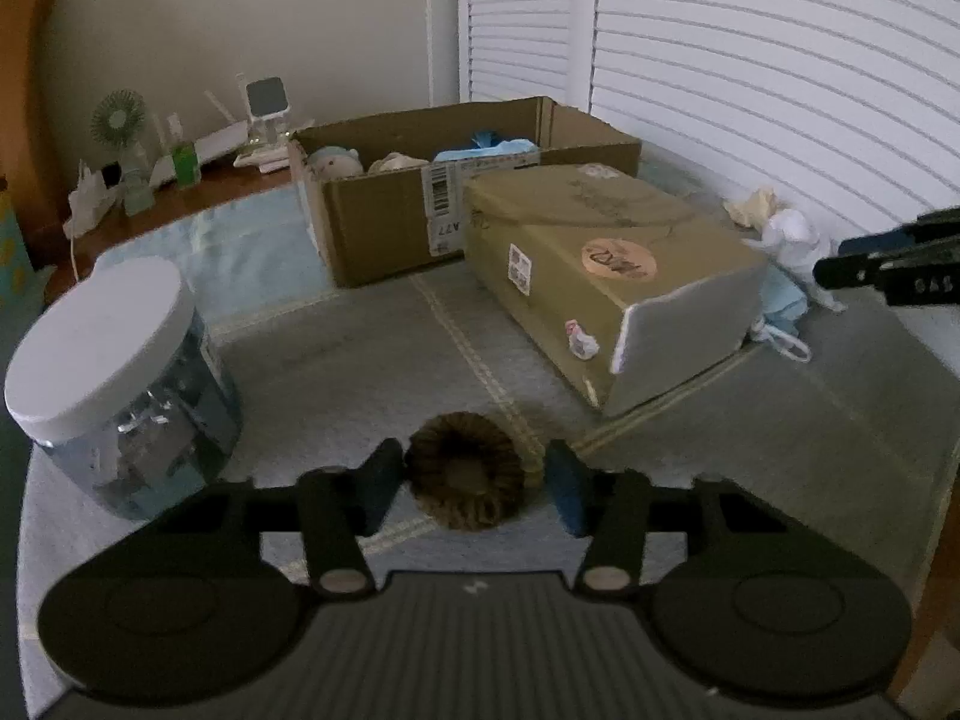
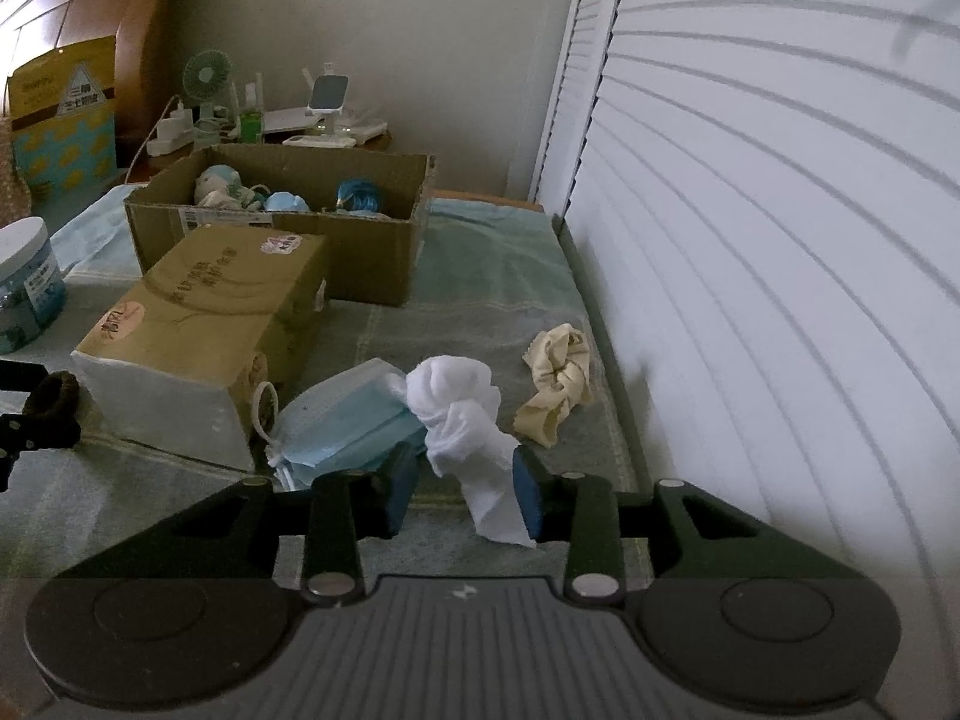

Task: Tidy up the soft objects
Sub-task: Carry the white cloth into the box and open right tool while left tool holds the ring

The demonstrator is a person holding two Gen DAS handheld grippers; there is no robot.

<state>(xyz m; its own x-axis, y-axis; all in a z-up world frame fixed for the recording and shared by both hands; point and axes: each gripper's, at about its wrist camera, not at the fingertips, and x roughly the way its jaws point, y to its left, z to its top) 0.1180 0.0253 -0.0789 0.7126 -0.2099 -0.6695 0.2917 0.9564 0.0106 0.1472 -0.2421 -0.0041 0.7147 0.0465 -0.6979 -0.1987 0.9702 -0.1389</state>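
- My left gripper's (image 1: 474,483) fingers (image 1: 381,480) sit either side of the brown scrunchie (image 1: 465,477); the left pad touches it, the right pad shows a sliver of gap, so I can't tell whether it is gripped.
- My right gripper's (image 2: 465,483) fingers (image 2: 531,486) are partly apart with the white cloth (image 2: 465,414) draped between them; the right pad touches it, the left stands just clear.
- Just left of the right fingers lies a blue face mask (image 2: 342,420); ahead to their right, a cream rag (image 2: 555,381), near the shutter wall (image 2: 750,240).
- The closed tan box (image 1: 600,264) stands ahead-right of my left fingers; bare mat lies between.
- The open cardboard box (image 1: 384,216) sits beyond, already holding soft things.
- A white-lidded jar (image 1: 114,384) crowds the left fingers' left side.
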